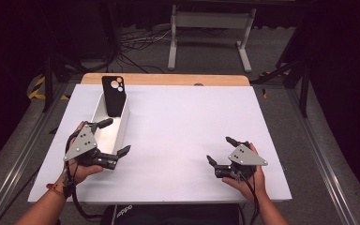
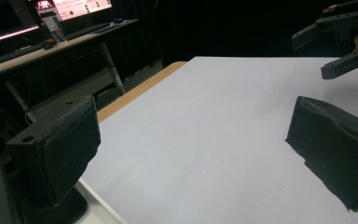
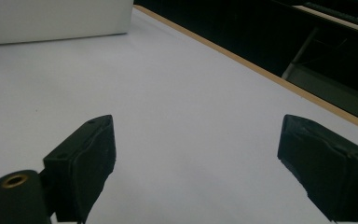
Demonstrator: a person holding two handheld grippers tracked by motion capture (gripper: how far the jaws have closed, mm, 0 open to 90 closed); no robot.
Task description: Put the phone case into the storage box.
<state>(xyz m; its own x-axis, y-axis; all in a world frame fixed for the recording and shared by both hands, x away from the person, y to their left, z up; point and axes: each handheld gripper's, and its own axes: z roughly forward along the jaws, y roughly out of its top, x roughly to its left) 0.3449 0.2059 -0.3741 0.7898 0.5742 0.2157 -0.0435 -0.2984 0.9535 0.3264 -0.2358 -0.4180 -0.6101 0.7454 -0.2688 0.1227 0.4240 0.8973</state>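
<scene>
Upper left: white box [image 1: 122,123] holding black phone case [image 1: 113,95] upright. Left gripper [image 1: 117,138], right gripper [image 1: 219,151]: jaws spread, empty.

Black phone case [image 1: 113,95] upright in white box [image 1: 120,130]; left gripper [image 1: 113,137] beside box, jaws apart

High overhead view and two low, close gripper views, all sharing the white table [image 1: 178,136].

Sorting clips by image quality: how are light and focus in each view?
High view: table evenly lit, surroundings dark, slightly soft. Left gripper view: near pads blurred, monitor glares. Right gripper view: dim, bluish, box soft.
</scene>
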